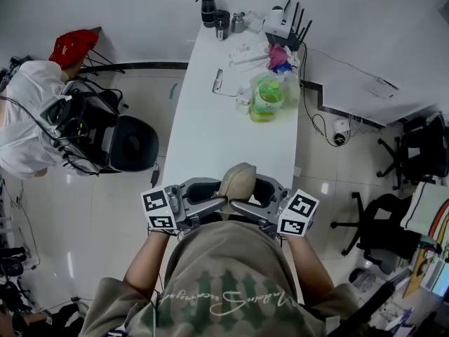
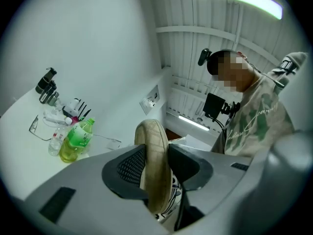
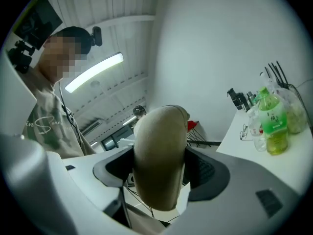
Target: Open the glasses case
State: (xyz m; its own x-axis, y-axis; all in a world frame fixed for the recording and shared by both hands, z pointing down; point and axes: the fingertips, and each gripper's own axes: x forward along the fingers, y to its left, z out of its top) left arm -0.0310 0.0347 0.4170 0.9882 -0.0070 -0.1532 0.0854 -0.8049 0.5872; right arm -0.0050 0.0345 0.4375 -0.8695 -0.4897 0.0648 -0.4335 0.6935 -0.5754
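Over the near end of the white table (image 1: 210, 142) a beige glasses case (image 1: 237, 181) is held up between both grippers. My left gripper (image 1: 223, 192) has it from the left and my right gripper (image 1: 250, 194) from the right. In the left gripper view the case (image 2: 154, 151) shows as a narrow edge-on band, and the dark pads (image 2: 128, 168) sit against both of its sides. The right gripper view has the case's broad rounded body (image 3: 160, 146) filling the gap, with both pads (image 3: 208, 173) pressed on it. No gap between lid and body shows in any view.
Further along the table lie a pair of glasses (image 1: 218, 81), a green bottle (image 1: 266, 98) in clear bags, a router (image 1: 284, 23) and black lens-like cylinders (image 1: 208, 9). A black office chair (image 1: 133, 143) and a seated person (image 1: 28, 125) are at the left; more chairs (image 1: 382, 230) stand at the right.
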